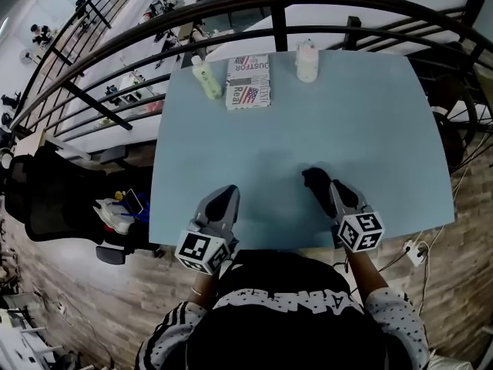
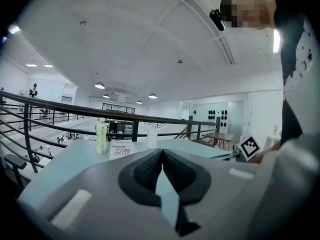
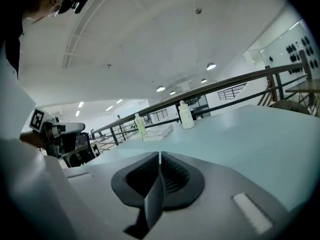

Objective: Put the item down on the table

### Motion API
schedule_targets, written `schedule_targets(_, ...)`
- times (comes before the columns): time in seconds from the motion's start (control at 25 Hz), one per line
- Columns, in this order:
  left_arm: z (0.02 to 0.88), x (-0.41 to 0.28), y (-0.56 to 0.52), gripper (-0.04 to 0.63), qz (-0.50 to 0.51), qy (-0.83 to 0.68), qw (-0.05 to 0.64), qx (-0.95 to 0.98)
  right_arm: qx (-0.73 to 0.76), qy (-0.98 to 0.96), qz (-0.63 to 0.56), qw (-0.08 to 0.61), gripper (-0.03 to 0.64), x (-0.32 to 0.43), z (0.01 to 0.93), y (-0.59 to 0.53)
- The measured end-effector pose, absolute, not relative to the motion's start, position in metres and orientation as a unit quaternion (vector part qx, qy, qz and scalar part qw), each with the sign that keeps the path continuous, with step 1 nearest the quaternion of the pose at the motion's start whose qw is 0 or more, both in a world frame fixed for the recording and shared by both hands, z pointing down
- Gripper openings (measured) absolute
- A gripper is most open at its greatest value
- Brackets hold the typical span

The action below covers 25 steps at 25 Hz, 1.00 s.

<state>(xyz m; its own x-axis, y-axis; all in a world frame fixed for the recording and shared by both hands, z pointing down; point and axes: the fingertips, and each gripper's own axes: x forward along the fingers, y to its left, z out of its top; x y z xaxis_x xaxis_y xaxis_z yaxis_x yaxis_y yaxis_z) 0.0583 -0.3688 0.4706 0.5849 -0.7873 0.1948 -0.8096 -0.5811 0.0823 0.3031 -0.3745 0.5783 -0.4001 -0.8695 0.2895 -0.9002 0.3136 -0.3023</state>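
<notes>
Two hand-held grippers sit low over the near edge of the light blue table (image 1: 347,114), and honestly neither one has anything in it. The left gripper (image 1: 223,195) has its dark ribbed jaws pressed together at the tips, with only bare tabletop showing through the small gap below them. The right gripper (image 1: 317,182) is the same, pinched closed on nothing. So the put-down looks either done already or not started. If something does get set down, the smart way is probably to lower it until the base sits flat, then spread the jaws fully before pulling back. The tall things here look easy to tip. Well apart from both grippers, along the far edge, stand a pale green plastic bottle (image 1: 206,79), a printed paper packet with a flag on it (image 1: 248,82) just beside it, and a white plastic bottle (image 1: 306,62) further right. All three rest on the table, and it's impossible to say which one is "the item". The person's head and shoulders cover the table's near rim and the gripper handles. The packet's print and the bottle labels are too small to read. Behind the table, a dark curved metal railing (image 1: 277,10) cuts across the view of the floor below.
</notes>
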Motion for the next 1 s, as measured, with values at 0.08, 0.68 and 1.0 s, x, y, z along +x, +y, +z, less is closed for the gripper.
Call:
schedule_targets(0.08,0.47,0.061,-0.371,0.0,0.069,-0.446,0.079,0.889,0.549,-0.808,0.211,0.008,-0.003,0.306,0.568,-0.374)
schedule_targets(0.68,0.471,0.063,-0.372,0.0,0.066,-0.436,0.085,0.893,0.54,-0.815,0.208,-0.02,-0.003,0.3,0.543,-0.367)
schedule_targets(1.0,0.473,0.064,-0.368,0.0,0.064,-0.425,0.085,0.899,0.547,-0.81,0.211,-0.02,-0.003,0.301,0.542,-0.362)
